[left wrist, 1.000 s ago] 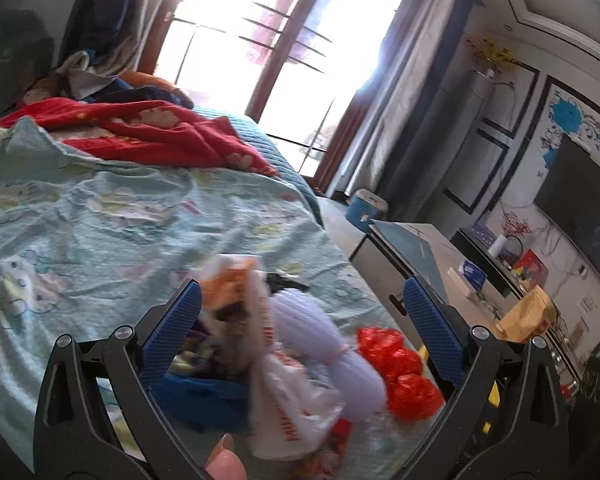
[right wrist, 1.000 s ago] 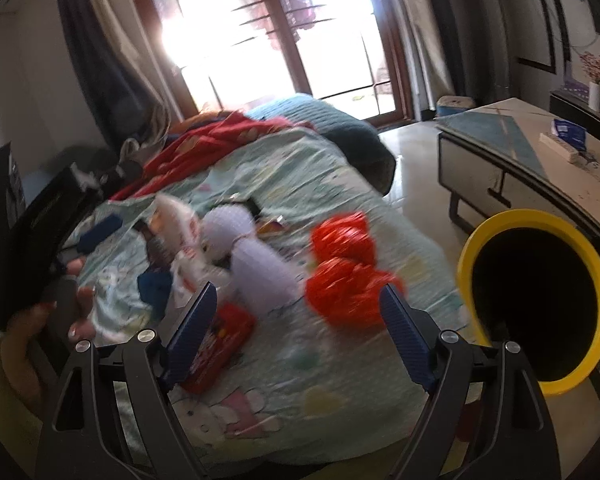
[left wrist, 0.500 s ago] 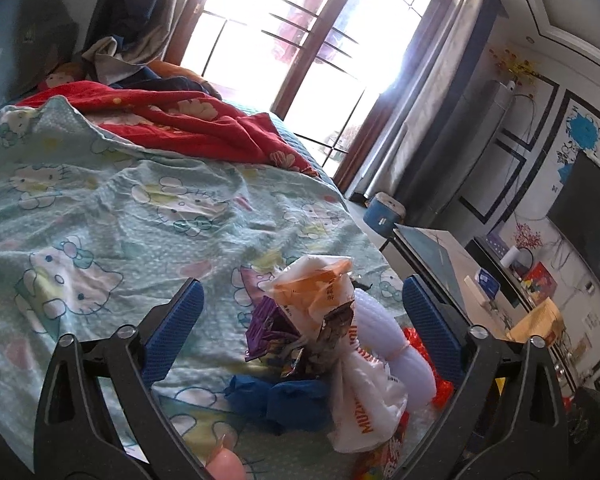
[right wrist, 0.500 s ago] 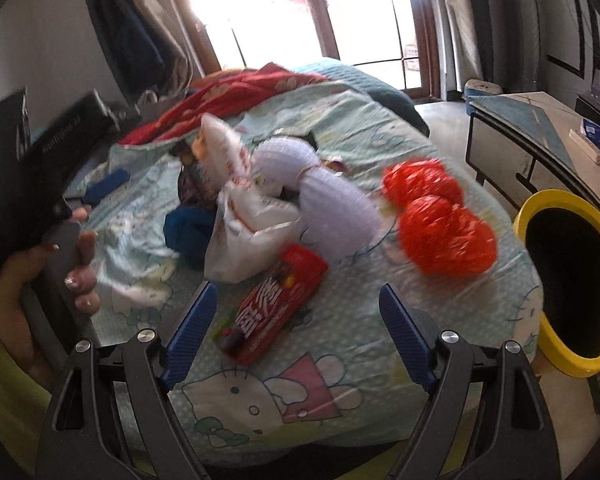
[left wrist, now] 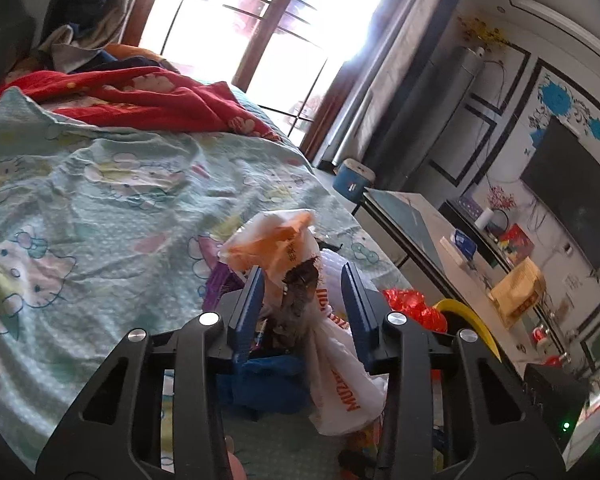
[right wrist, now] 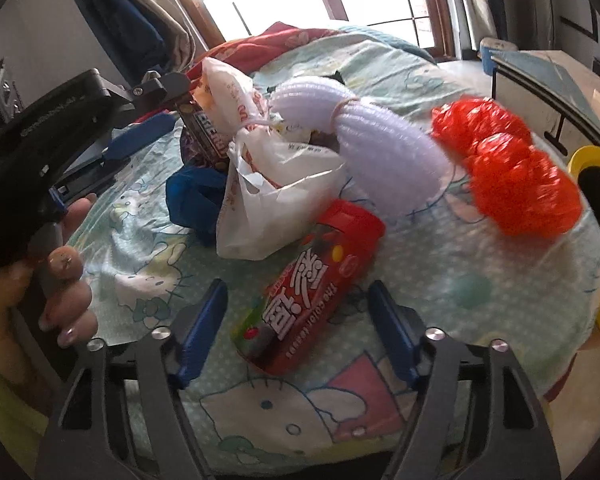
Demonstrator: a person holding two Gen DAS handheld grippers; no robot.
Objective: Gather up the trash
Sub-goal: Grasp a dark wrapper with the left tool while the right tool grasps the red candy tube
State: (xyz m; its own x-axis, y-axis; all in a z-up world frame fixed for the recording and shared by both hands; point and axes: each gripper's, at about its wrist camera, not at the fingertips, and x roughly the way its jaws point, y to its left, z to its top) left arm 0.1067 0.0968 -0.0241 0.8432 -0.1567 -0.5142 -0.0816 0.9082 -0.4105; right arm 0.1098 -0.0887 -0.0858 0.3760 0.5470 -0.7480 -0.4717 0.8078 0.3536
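Only right-wrist view shows red candy pack (right wrist: 312, 288) between my spread, just-narrowing right gripper (right wrist: 298, 320); my tilted-down left gripper (left wrist: 302, 300) has been closing around the white bag (left wrist: 332, 360) behind it, contact unclear.

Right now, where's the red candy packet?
In the right wrist view the red candy packet lies on the bedsheet between the right gripper's open fingers, just below the white bag.

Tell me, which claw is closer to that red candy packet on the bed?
The right claw: the red candy packet lies between its open fingers. The left claw is farther back, around the white plastic bag.
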